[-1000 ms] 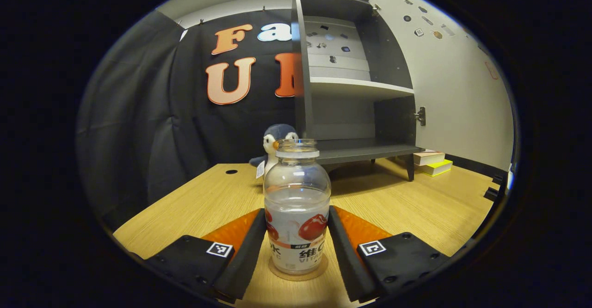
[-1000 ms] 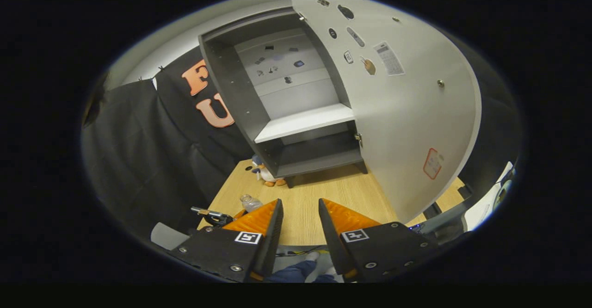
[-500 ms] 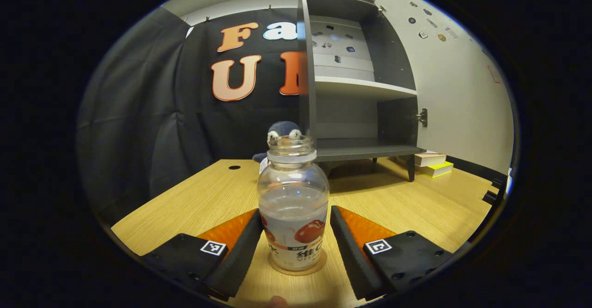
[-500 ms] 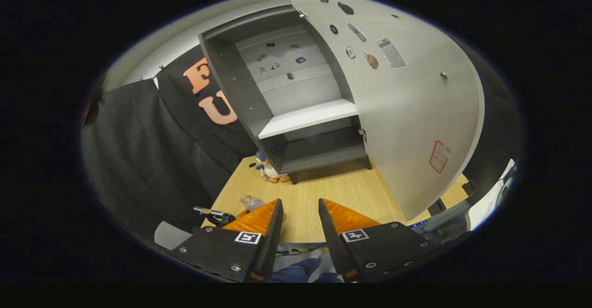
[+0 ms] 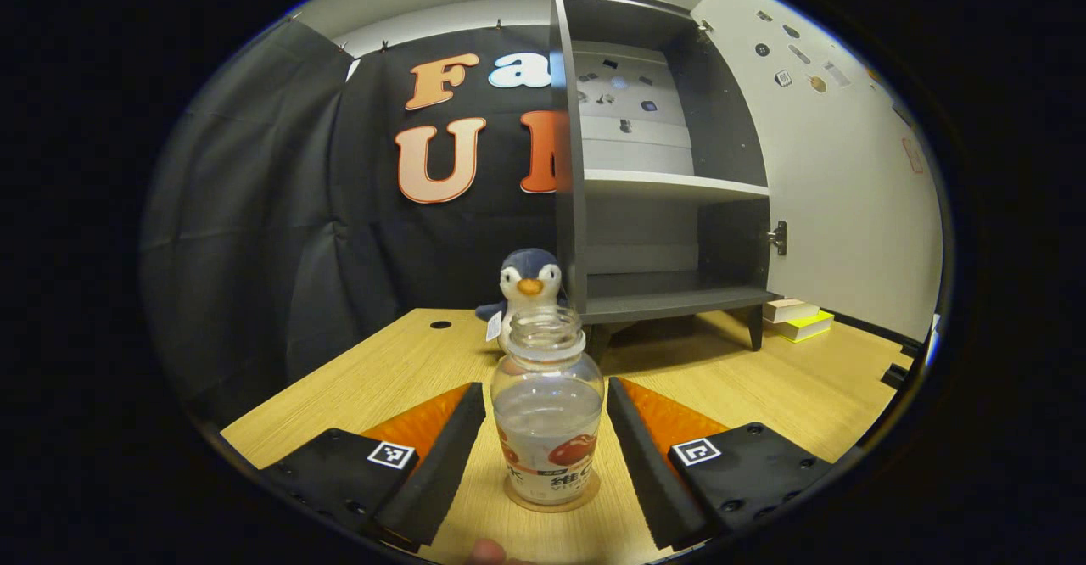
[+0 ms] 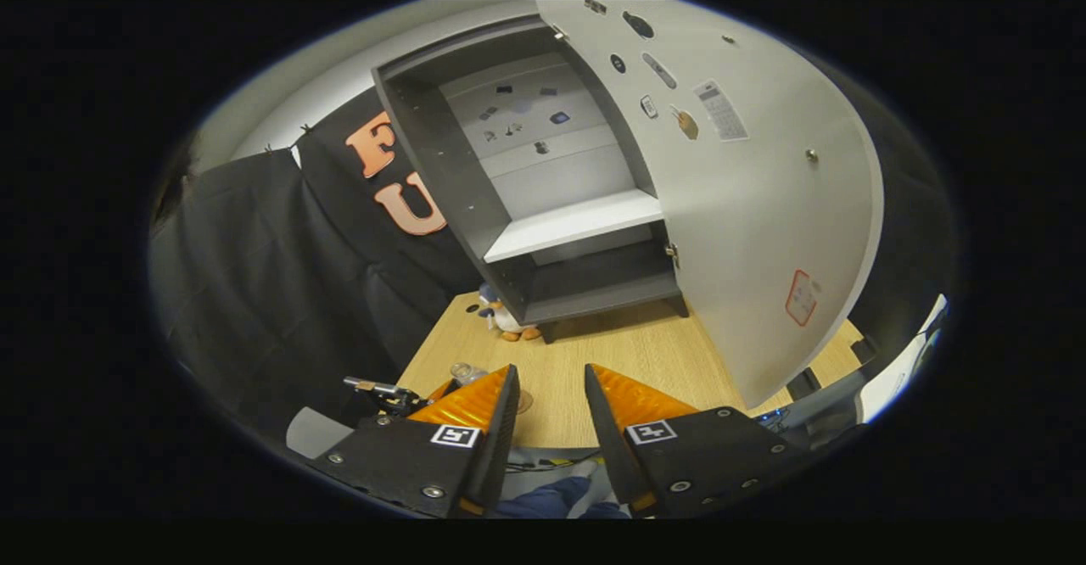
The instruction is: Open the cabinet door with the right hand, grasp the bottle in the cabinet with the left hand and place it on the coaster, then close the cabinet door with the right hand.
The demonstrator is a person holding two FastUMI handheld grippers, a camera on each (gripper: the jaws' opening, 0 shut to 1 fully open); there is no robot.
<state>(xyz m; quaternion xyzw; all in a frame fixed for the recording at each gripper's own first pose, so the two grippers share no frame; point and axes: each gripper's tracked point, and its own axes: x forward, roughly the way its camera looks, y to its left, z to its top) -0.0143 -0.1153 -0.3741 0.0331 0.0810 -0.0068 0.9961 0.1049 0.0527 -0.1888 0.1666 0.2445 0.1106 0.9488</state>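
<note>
Bottle point(image 5: 548, 429) stood on coaster point(image 5: 550, 497), left gripper point(image 5: 546, 446) wide, clear. Right gripper point(image 6: 543, 429) narrowly parted, empty. Risk: cabinet door point(image 6: 755, 209) swing slamming, jolting desk point(image 5: 764, 387), toppling uncapped bottle.

The bottle point(image 5: 548, 429) is clear with a white-and-red label. The coaster point(image 5: 550, 501) is tan. The cabinet point(image 5: 662, 166) is dark grey, its door point(image 6: 747, 200) pale grey with stickers. The penguin point(image 5: 528, 281) is blue-grey, orange-beaked.
</note>
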